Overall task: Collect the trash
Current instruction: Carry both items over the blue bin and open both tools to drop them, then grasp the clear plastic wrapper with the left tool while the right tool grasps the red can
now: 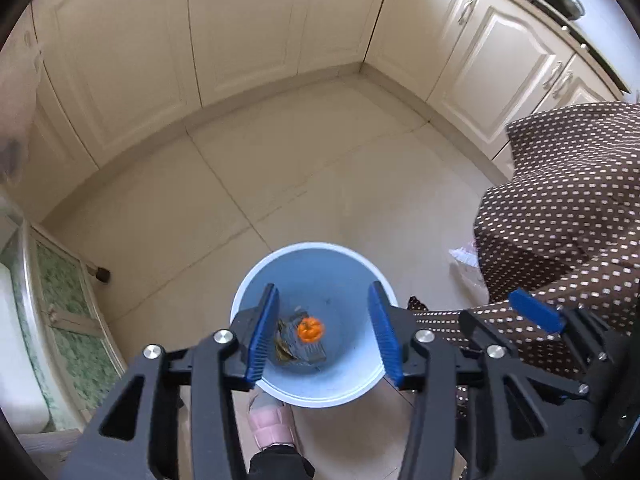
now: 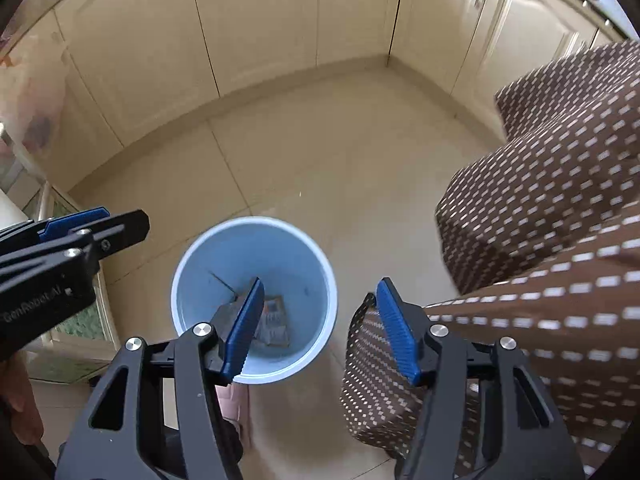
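**Both grippers over the bin, fingers empty — drop step looks done**

We take the blue bin (image 1: 316, 324) on the tiled floor (image 1: 280, 184) as our landmark and log left to right.

Left of the bin: a glass-fronted green cabinet (image 1: 68, 292) stands against the wall, well apart from the bin.

Over the bin: the left gripper (image 1: 326, 332) points down into the bin's mouth, its blue fingers (image 1: 262, 336) spread wide with nothing between them. Inside the bin, at the bottom, lie a small orange fruit-like piece (image 1: 309, 329) and a flattened wrapper (image 1: 298, 346) beneath it. Just under the bin's near rim we see a pink slipper (image 1: 272, 424).

Right of the bin: the right gripper (image 2: 320, 328) hangs over the bin's right rim, tilted downward, its fingers (image 2: 396, 332) likewise apart and empty; one finger sits above the bin's interior, the other beyond the rim, in front of brown dotted clothing (image 2: 540, 240). A pale, blurred scrap (image 1: 464, 260) lies on the floor right of the bin; we cannot tell what it is.

Judgement: trash is in the bin and neither gripper carries anything, so the deposit appears complete. Next move likely calls for lifting both grippers clear and turning to find remaining trash, possibly that scrap.
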Demonstrator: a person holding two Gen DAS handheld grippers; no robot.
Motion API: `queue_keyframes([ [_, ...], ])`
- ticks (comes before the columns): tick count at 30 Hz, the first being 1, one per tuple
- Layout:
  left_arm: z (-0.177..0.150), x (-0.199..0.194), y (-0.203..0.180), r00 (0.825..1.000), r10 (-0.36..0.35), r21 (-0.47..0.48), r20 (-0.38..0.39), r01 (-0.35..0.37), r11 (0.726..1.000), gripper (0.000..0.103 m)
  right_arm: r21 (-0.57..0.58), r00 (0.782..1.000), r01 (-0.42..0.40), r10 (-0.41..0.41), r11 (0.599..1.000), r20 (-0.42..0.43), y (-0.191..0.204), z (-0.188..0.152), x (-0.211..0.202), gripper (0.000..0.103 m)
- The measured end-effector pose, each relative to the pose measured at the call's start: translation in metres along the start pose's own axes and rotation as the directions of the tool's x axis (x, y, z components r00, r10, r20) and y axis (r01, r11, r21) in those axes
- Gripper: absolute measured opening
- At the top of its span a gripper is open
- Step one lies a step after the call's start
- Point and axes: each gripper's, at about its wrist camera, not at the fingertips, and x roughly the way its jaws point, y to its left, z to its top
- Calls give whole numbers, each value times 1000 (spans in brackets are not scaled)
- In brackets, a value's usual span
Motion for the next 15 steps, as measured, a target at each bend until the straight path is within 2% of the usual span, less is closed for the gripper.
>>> queue_keyframes([
  [3,0,-28,-4,999,2,-4,35,-2,1000,46,-12,999,5,-5,1000,50,1,1,-32,61],
  [8,-4,-100,-21,989,-12,10,150,11,1000,48,-2,986,-8,8,1000,168,-7,-2,-107,64],
  [12,-12,-168,-47,964,-41,46,264,30,998,51,27,962,-12,4,1000,272,-19,-10,-177,66],
  [15,-23,-216,-71,936,-80,79,343,57,995,52,41,931,-4,-11,999,364,-34,-21,-238,66],
])
